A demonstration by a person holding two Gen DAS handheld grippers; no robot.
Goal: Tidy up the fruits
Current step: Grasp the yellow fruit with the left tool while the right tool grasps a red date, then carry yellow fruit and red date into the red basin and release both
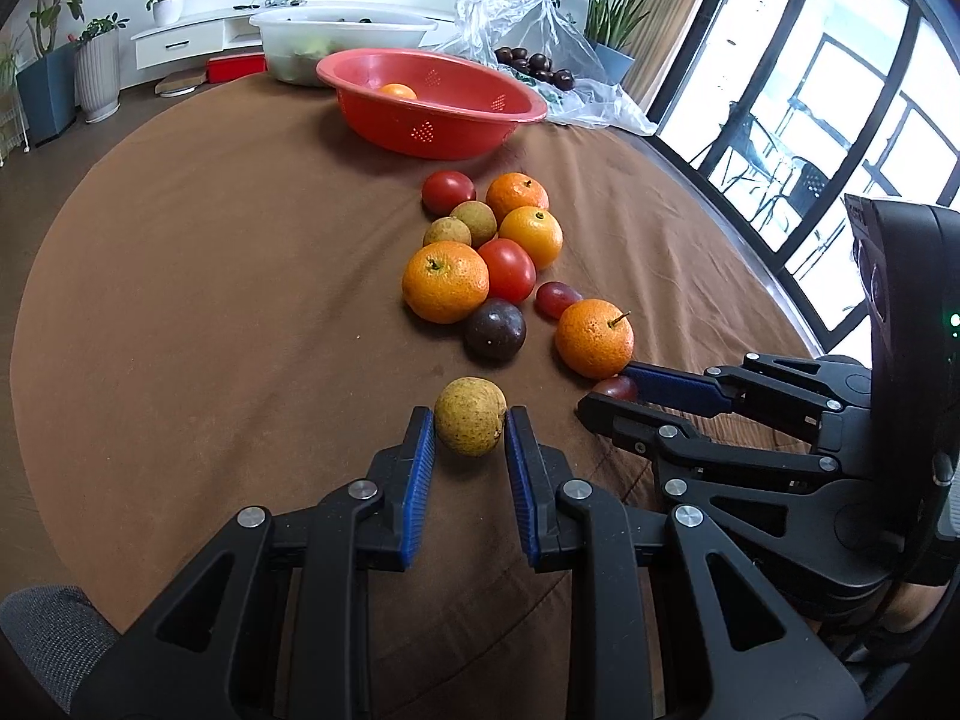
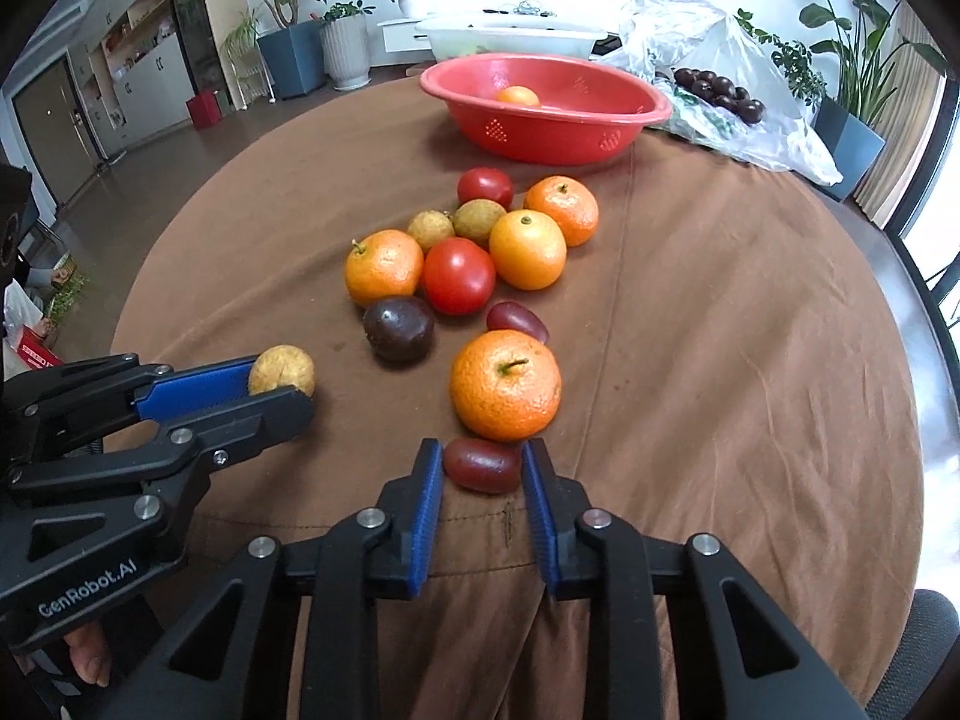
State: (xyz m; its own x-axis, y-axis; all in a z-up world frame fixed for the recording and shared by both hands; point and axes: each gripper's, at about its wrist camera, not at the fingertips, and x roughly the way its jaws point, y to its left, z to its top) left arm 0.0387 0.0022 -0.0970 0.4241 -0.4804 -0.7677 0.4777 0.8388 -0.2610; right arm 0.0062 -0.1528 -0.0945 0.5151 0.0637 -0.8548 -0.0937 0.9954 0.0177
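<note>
Left gripper (image 1: 470,427): clamped on a speckled yellow-brown longan (image 1: 470,416), both blue pads pressed to its sides, just above the brown tablecloth (image 1: 210,300).
Right gripper (image 2: 483,468): jaws drawn in on a dark red grape (image 2: 482,464) lying on the cloth — the pads touch both its ends. No earlier picture shows the closing.
Grape's neighbour: a stemmed mandarin (image 2: 506,385) touches the grape on its far side.
Fruit cluster: mid-table, running toward the far edge — mandarins, two red tomatoes (image 2: 459,276), two more longans (image 2: 431,230), a dark purple passion fruit (image 2: 398,328) and a second grape (image 2: 517,321), most of them touching.
Red colander basin (image 2: 543,120): near the far edge of the table, one orange fruit (image 2: 518,96) inside.
Behind it: a white tub (image 1: 342,42), and at the far right edge a clear plastic bag (image 2: 720,60) with dark round fruits (image 2: 720,90) spilling from it.
Person: part of a hand (image 2: 90,657) shows under the left gripper.
</note>
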